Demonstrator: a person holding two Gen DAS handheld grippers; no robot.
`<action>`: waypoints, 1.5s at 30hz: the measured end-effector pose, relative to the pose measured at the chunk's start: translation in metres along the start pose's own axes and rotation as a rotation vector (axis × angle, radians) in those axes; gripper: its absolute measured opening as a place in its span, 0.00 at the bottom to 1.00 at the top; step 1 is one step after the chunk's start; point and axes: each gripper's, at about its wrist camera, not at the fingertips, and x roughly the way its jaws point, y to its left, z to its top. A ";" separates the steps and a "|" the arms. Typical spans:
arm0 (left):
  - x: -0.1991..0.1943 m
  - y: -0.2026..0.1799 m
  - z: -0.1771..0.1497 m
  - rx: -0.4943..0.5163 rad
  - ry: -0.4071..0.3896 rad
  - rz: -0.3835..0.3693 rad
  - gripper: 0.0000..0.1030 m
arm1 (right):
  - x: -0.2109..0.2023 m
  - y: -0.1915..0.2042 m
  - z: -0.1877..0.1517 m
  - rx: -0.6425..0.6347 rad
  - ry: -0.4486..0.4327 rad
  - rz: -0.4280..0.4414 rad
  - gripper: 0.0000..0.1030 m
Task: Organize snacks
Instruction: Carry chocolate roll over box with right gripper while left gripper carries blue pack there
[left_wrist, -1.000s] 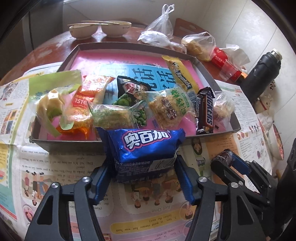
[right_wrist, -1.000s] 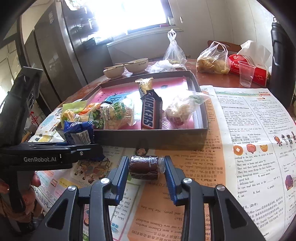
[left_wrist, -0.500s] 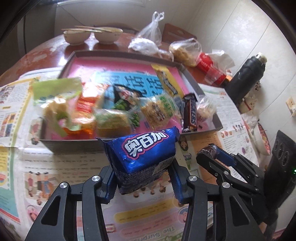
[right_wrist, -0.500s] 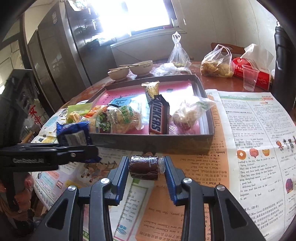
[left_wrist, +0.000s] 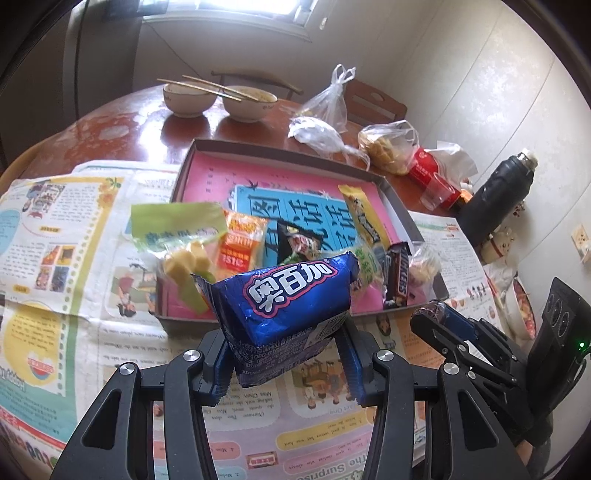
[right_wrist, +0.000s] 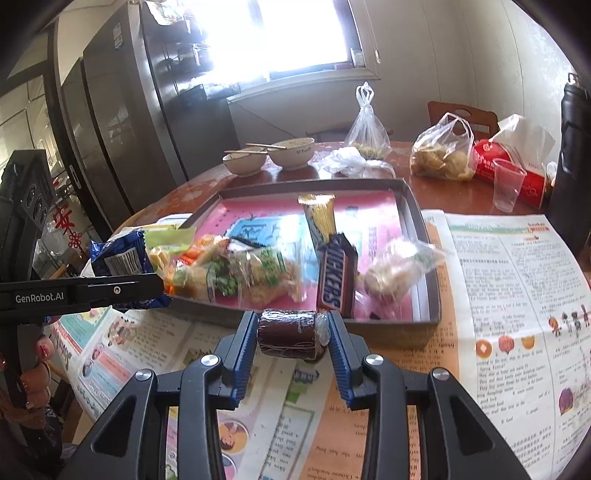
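Observation:
My left gripper (left_wrist: 284, 354) is shut on a blue cookie packet (left_wrist: 284, 302) and holds it in the air just before the front edge of the grey tray (left_wrist: 400, 218); the packet also shows in the right wrist view (right_wrist: 122, 258). My right gripper (right_wrist: 291, 332) is shut on a small dark brown wrapped roll (right_wrist: 290, 332), held above the newspaper near the tray's front wall (right_wrist: 391, 326). The tray holds several snacks along its front, among them a Snickers bar (right_wrist: 334, 277), a yellow bar (right_wrist: 319, 218) and clear bags of puffed snacks (right_wrist: 395, 273).
Newspaper (right_wrist: 509, 288) covers the table's front. Behind the tray stand two bowls with chopsticks (left_wrist: 218, 98), plastic bags (left_wrist: 388, 147), a red tissue pack with a plastic cup (right_wrist: 508, 184) and a black flask (left_wrist: 498, 199). A chair back (right_wrist: 461, 114) stands behind.
My left gripper has lifted the blue packet off the newspaper and now holds it higher, tilted, above the tray's front edge. My right gripper has risen slightly with the roll.

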 end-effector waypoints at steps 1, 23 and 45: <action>-0.001 0.001 0.002 -0.001 -0.003 0.001 0.49 | 0.000 0.001 0.002 -0.002 -0.002 0.000 0.37; 0.012 0.013 0.025 -0.011 0.002 0.029 0.49 | 0.018 0.006 0.036 -0.012 -0.018 0.019 0.37; 0.034 0.023 0.043 -0.015 0.038 0.026 0.49 | 0.037 0.002 0.053 -0.005 0.005 -0.002 0.37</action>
